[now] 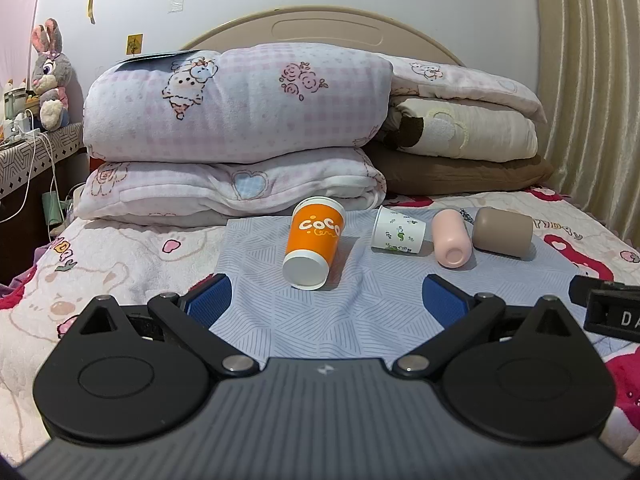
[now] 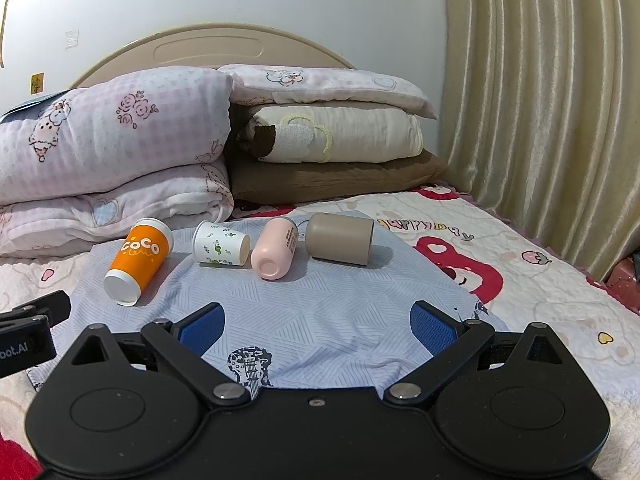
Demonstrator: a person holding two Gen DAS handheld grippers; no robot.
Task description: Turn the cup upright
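Item: four cups on their sides in a row on the grey cloth spread over the bed. Left to right: orange cup, small leaf-print cup, pink cup, brown cup. My left tongs and right tongs both gape wide, empty, near the row. Risk: I judge the soft bedding could let a righted cup topple; paper walls may crush under a hard squeeze.

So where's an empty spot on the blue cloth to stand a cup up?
The widest bare patch is the near half of the blue cloth, between the row of cups and the two open grippers. The far edge is crowded: orange cup, white leafy cup, pink cup and brown cup lie close together, with folded bedding right behind.
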